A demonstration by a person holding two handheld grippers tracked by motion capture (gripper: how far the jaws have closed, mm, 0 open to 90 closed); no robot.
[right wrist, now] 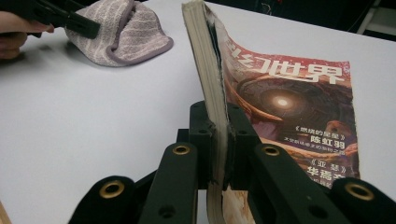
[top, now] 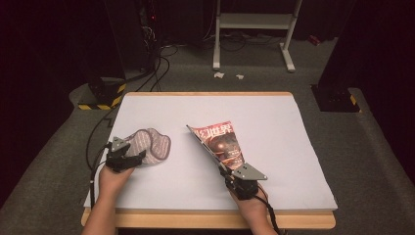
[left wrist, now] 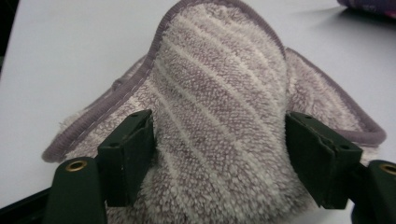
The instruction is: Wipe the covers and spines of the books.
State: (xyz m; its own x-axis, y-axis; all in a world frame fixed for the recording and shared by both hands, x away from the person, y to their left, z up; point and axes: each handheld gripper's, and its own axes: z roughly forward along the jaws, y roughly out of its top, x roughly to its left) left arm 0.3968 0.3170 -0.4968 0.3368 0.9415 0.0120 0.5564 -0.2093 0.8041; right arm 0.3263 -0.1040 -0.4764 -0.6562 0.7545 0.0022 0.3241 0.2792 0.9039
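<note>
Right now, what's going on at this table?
A person works two handheld grippers over a white table. The right gripper is shut on the edge of a magazine, tipping its pages up off the table. The left gripper straddles a bunched striped towel; its fingers stand apart at the towel's sides, not squeezing it.

Dark lab: cables (top: 155,63), metal stand (top: 254,29), hazard-striped base (top: 100,95).

bg: white table (top: 274,186) | grey carpet (top: 372,147) | white frame (top: 254,22), cables (top: 156,63) | paper scraps? (top: 219,75)
</note>
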